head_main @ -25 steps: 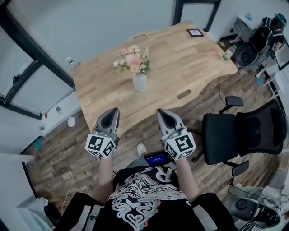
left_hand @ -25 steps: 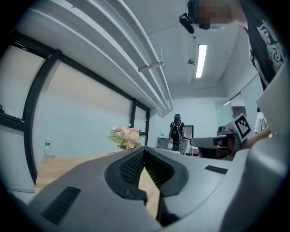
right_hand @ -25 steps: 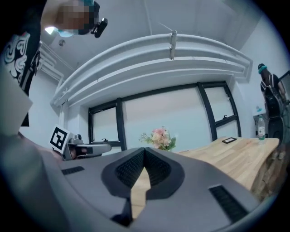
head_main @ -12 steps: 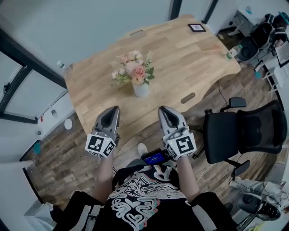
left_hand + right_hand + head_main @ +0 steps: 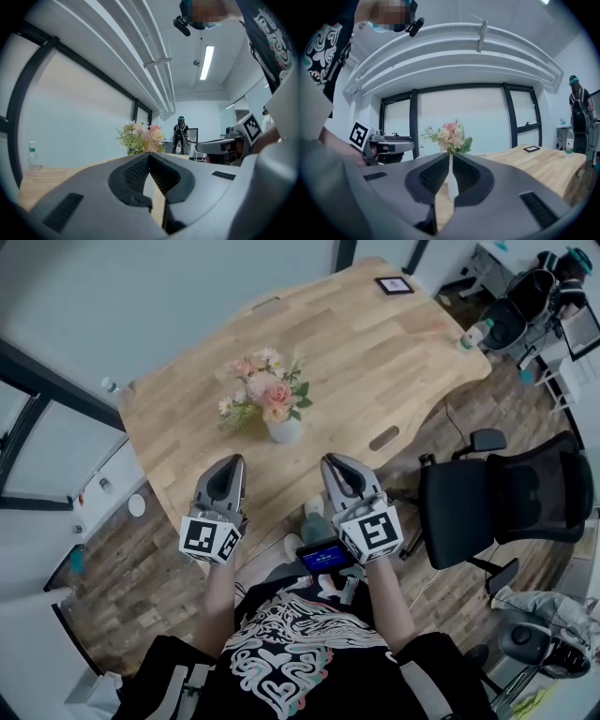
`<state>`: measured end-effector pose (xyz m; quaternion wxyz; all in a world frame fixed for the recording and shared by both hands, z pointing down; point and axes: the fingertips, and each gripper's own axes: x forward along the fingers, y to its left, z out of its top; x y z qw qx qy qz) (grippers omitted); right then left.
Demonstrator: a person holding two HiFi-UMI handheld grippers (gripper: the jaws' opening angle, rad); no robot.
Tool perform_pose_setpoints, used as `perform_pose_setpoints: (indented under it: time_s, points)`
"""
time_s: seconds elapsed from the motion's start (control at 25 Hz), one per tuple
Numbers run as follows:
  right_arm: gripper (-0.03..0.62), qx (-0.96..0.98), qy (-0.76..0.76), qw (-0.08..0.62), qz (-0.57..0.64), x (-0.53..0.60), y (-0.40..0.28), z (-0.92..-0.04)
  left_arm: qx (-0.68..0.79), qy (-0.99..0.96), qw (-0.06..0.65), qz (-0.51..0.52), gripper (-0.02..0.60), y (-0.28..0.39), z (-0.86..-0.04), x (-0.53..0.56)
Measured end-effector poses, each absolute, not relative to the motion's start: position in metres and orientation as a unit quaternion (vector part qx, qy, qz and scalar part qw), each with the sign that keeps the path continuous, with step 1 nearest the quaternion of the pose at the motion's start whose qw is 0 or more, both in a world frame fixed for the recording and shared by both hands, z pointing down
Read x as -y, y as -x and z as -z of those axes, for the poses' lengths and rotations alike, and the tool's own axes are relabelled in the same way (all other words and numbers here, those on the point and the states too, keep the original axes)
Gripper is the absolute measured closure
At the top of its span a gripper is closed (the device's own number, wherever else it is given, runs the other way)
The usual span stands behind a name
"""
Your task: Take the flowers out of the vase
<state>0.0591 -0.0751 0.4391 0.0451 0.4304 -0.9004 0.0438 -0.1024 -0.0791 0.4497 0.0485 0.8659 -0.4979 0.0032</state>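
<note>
Wooden table (image 5: 375,362) bearing a white vase (image 5: 284,430), a bottle (image 5: 473,334), perhaps a small dark frame (image 5: 394,284)

Black shirt (image 5: 246,622), white swirls (image 5: 281,664), grey claws (image 5: 232,461) (image 5: 331,461)

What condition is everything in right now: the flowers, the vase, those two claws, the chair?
flowers: in the vase, upright.
vase: upright on the table.
left claw: shut, empty, short of the vase.
right claw: shut, empty, short of the vase.
office chair: unoccupied, beside the table.
</note>
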Motion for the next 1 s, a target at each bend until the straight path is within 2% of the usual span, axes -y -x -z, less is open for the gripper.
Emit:
perform_pose_setpoints:
  time_s: [0.4,0.84,0.88,1.0]
  points:
    - [0.589,0.906,-0.417,0.066,-0.041,0.107,-0.044,-0.456,0.506,-0.861,0.045,-0.024,0.578,0.111,-0.462,0.109]
    - [0.586,0.91,-0.399,0.099,-0.059,0.134,-0.04,-0.495,0.49,-0.87,0.045,-0.023,0.574,0.09,-0.464,0.128]
    - [0.586,0.91,-0.396,0.103,-0.06,0.137,-0.038,-0.498,0.481,-0.875,0.045,-0.019,0.559,0.086,-0.463,0.129]
    - [0.586,0.916,-0.374,0.121,-0.077,0.141,-0.032,-0.505,0.466,-0.883,0.048,-0.026,0.435,0.076,-0.468,0.136]
